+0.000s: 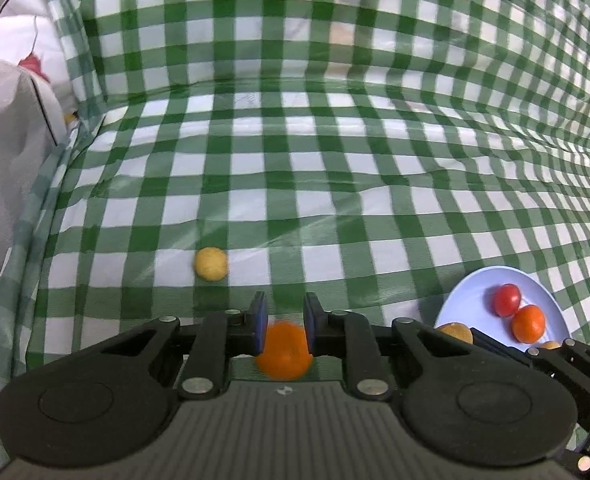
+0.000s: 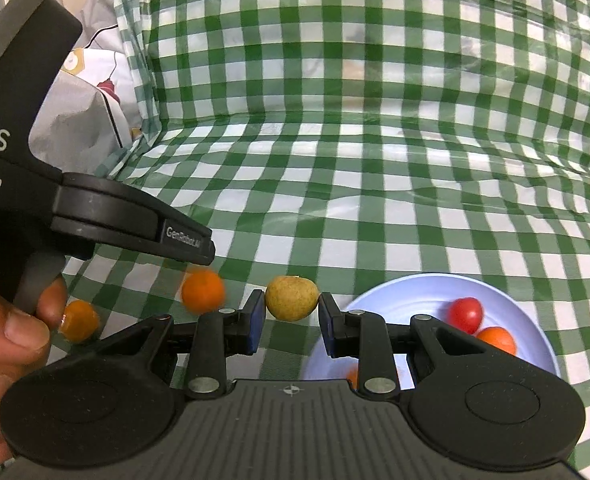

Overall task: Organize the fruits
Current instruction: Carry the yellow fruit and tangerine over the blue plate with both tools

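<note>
In the left wrist view my left gripper [image 1: 283,312] has its blue pads around a blurred orange fruit [image 1: 283,350]; the fruit sits low between the fingers, and I cannot tell if the pads grip it. A yellow round fruit [image 1: 211,263] lies on the checked cloth ahead. In the right wrist view my right gripper [image 2: 291,316] is shut on a yellow-brown round fruit [image 2: 291,298], just left of the pale blue plate [image 2: 399,300]. The plate holds a red fruit [image 2: 466,314] and an orange one [image 2: 497,339]. Two orange fruits [image 2: 202,291] [image 2: 79,320] show under the left gripper body [image 2: 135,220].
The green and white checked cloth [image 1: 335,184] covers the table and rises as a back wall. Grey and white fabric [image 1: 11,92] lies past the left edge. In the left wrist view the plate [image 1: 467,300] sits at the right, with the right gripper's fingers [image 1: 495,344] beside it.
</note>
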The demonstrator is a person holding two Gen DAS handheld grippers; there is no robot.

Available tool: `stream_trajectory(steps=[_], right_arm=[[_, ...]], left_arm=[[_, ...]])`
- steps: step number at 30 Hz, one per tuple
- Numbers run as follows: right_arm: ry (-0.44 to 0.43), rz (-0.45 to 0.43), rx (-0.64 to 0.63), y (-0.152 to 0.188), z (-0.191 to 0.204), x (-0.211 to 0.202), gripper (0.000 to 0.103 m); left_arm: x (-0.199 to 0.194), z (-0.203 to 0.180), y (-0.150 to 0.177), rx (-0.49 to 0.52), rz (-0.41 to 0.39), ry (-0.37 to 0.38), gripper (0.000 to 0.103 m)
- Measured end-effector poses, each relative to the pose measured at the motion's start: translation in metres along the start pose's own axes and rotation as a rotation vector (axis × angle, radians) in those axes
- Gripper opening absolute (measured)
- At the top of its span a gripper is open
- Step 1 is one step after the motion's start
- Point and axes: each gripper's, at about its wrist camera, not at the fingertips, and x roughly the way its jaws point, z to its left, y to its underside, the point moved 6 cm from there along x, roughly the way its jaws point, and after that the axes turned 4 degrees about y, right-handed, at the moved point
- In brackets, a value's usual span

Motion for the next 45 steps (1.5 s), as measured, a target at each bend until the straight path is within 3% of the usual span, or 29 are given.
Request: stream_trajectory(steps=[6, 9, 15, 18, 22, 26, 32, 33, 36, 39, 45], right_arm=[[0.023, -0.002, 0.006, 0.004, -0.014, -0.007, 0.030], [0.029, -0.001, 0.013, 0.006, -0.018, -0.008, 0.030], [0.040, -0.012, 0.030, 0.004, -0.024, -0.009, 0.030], [0.064, -0.029, 0.058, 0.001, -0.034, -0.012, 0.030], [0.092, -0.043, 0.107, -0.003, -0.051, -0.016, 0.030], [0.103, -0.043, 0.135, -0.002, -0.061, -0.016, 0.030], [0.106, -0.048, 0.140, -0.001, -0.069, -0.021, 0.030], [0.108, -0.049, 0.143, -0.001, -0.072, -0.022, 0.030], [0.112, -0.053, 0.152, -0.002, -0.077, -0.028, 0.030], [0.119, -0.057, 0.149, -0.002, -0.080, -0.033, 0.030], [0.134, -0.056, 0.155, 0.000, -0.087, -0.039, 0.030]], left_arm=[[0.009, 0.002, 0.004, -0.012, 0.024, -0.010, 0.022], [0.013, 0.004, 0.007, -0.017, 0.045, -0.006, 0.050], [0.019, 0.032, 0.004, -0.163, 0.085, 0.066, 0.051], [0.021, 0.034, 0.007, -0.206, 0.121, 0.154, 0.051], [0.023, 0.006, 0.016, -0.133, 0.186, 0.256, 0.051], [0.021, -0.011, 0.031, -0.008, 0.199, 0.175, 0.051], [0.021, -0.035, 0.055, 0.228, 0.225, 0.132, 0.051], [0.022, -0.036, 0.059, 0.244, 0.231, 0.121, 0.045], [0.024, -0.038, 0.060, 0.271, 0.232, 0.114, 0.041], [0.017, -0.041, 0.054, 0.311, 0.181, 0.089, 0.040], [0.005, -0.041, 0.022, 0.220, 0.072, 0.109, 0.040]])
